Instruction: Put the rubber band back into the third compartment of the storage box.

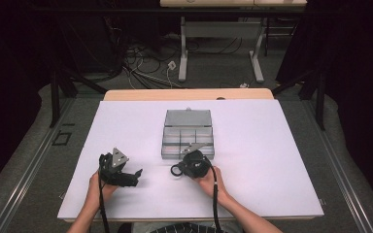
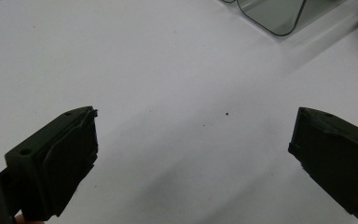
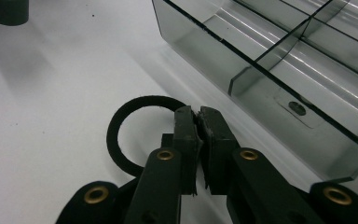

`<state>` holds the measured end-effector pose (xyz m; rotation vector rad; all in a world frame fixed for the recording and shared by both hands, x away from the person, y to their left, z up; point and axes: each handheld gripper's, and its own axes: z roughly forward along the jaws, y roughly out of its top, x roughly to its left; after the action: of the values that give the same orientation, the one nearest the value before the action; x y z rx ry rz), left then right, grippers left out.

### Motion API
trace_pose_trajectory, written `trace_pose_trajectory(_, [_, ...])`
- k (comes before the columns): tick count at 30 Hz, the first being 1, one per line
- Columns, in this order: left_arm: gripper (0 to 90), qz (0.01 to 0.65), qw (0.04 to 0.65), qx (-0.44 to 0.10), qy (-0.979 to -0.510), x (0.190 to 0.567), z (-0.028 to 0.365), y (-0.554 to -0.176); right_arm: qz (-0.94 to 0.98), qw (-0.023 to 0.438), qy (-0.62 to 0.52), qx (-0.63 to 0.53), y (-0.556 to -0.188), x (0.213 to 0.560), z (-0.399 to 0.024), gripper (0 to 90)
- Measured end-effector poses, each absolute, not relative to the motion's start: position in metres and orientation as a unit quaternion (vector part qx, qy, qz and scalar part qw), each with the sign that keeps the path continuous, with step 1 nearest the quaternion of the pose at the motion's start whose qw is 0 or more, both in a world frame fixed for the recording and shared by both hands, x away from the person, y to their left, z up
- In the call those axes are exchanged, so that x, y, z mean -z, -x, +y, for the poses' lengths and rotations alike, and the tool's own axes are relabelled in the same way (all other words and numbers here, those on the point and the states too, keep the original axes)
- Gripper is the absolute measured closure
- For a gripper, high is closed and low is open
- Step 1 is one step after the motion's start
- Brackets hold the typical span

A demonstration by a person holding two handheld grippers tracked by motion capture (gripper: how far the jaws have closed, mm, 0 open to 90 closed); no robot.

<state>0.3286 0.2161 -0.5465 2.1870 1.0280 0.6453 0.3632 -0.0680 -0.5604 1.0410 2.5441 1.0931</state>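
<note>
Lab-type recording room: beyond my jaws, past my white-covered table (image 1: 252, 145), loose cables (image 1: 145, 65) on grey carpet, a bench's metal legs (image 1: 183, 53), black curtains (image 1: 354, 58).

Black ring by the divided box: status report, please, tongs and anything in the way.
Right tongs shut on black ring, ring at the table. Left tongs open, empty. Clear divided box close beside; nothing between.

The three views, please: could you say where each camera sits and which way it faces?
High view: above the person's side, facing forward and down on the table; forearms, both grippers.
Left gripper view: on the left gripper, facing white tabletop between its open jaws.
Right gripper view: on the right gripper, jaws shut on a black ring.
All share the clear compartment box.
</note>
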Motion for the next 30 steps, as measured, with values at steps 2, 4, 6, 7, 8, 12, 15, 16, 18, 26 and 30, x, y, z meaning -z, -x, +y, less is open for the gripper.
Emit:
trace_pose_trajectory(2, [0.9,0.388,0.314,-0.247,-0.83,0.547,0.216,-0.328,0.859,0.098,-0.345,-0.366,-0.362,0.56,-0.067,86.7])
trace_pose_trajectory(4, [0.9,0.389,0.313,-0.247,-0.83,0.547,0.216,-0.329,0.863,0.108,-0.333,-0.365,-0.362,0.56,-0.066,87.1])
trace_pose_trajectory(6, [1.0,0.391,0.312,-0.248,-0.83,0.547,0.216,-0.329,0.861,0.111,-0.336,-0.364,-0.36,0.56,-0.065,87.5])
trace_pose_trajectory(7, [1.0,0.389,0.311,-0.247,-0.831,0.547,0.216,-0.329,0.862,0.111,-0.335,-0.365,-0.36,0.56,-0.065,87.5])
trace_pose_trajectory(8, [1.0,0.39,0.313,-0.246,-0.83,0.547,0.216,-0.329,0.862,0.112,-0.333,-0.365,-0.359,0.56,-0.065,87.5])
trace_pose_trajectory(12, [1.0,0.386,0.315,-0.246,-0.831,0.547,0.215,-0.329,0.861,0.115,-0.331,-0.37,-0.359,0.557,-0.066,87.5])
trace_pose_trajectory(15, [1.0,0.388,0.314,-0.248,-0.831,0.547,0.216,-0.329,0.859,0.116,-0.327,-0.376,-0.358,0.553,-0.067,87.5])
trace_pose_trajectory(16, [1.0,0.388,0.314,-0.246,-0.83,0.547,0.216,-0.329,0.858,0.117,-0.327,-0.377,-0.358,0.552,-0.068,87.5])
trace_pose_trajectory(18, [1.0,0.388,0.314,-0.247,-0.831,0.547,0.216,-0.329,0.859,0.118,-0.322,-0.38,-0.357,0.55,-0.069,87.5])
trace_pose_trajectory(26, [1.0,0.385,0.316,-0.246,-0.831,0.547,0.215,-0.329,0.858,0.116,-0.318,-0.386,-0.352,0.541,-0.072,87.5])
trace_pose_trajectory(30, [1.0,0.387,0.314,-0.244,-0.832,0.547,0.215,-0.329,0.859,0.113,-0.313,-0.389,-0.349,0.539,-0.073,87.4])
